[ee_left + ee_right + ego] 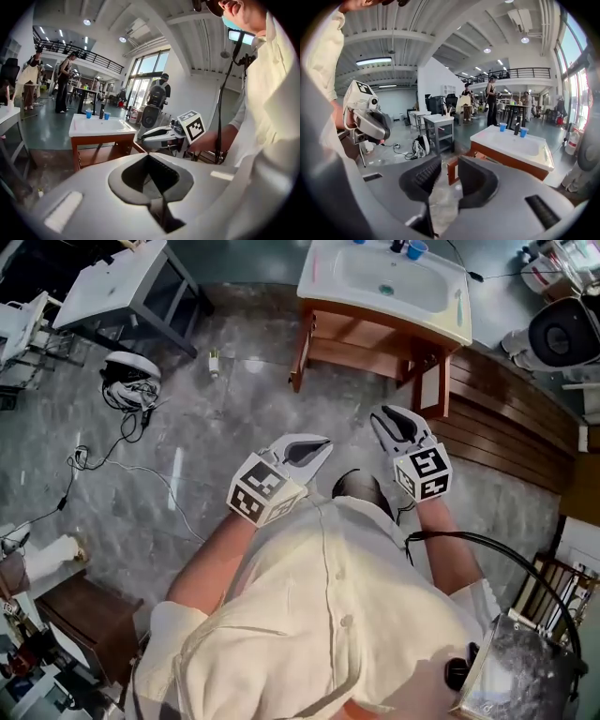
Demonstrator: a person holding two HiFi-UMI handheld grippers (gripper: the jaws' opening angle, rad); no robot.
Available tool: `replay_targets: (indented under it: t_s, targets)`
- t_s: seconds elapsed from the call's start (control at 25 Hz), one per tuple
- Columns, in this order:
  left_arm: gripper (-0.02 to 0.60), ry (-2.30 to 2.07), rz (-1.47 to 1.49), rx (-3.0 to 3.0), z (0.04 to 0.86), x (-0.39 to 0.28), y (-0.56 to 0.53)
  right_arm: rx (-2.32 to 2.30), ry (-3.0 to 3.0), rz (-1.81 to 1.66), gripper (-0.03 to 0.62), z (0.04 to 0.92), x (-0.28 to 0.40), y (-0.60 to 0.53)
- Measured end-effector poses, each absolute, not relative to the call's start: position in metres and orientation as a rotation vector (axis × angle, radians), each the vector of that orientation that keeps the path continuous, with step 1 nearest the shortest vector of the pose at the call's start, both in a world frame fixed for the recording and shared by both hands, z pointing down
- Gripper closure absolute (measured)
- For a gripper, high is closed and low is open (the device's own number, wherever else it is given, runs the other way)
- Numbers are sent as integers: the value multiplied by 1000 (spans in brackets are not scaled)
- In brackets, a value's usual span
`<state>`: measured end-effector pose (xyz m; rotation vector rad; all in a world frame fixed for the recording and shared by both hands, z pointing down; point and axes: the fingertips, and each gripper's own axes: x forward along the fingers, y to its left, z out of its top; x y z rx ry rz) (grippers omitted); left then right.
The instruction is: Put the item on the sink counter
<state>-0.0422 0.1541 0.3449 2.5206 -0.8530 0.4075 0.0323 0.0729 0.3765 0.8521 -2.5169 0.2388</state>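
Note:
The white sink counter on its wooden frame stands ahead of me, also in the left gripper view and the right gripper view. Two blue cups and a dark bottle stand at its back edge. A small pale bottle-like item lies on the grey floor left of the counter. My left gripper hovers over the floor at waist height, jaws shut and empty. My right gripper is beside it, open, with only floor showing between its pads.
A white table stands at the far left, with a white headset and cables on the floor below it. Wooden steps run along the right, and a round black fan sits behind them. Several people stand far behind the sink.

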Motion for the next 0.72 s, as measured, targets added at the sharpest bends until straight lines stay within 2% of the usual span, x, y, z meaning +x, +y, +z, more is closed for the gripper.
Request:
replay_targets:
  t_s: [0.72]
  targets:
    - [577, -1245, 421, 2257, 356, -130, -45, 741, -2571, 296, 499, 432, -112, -269]
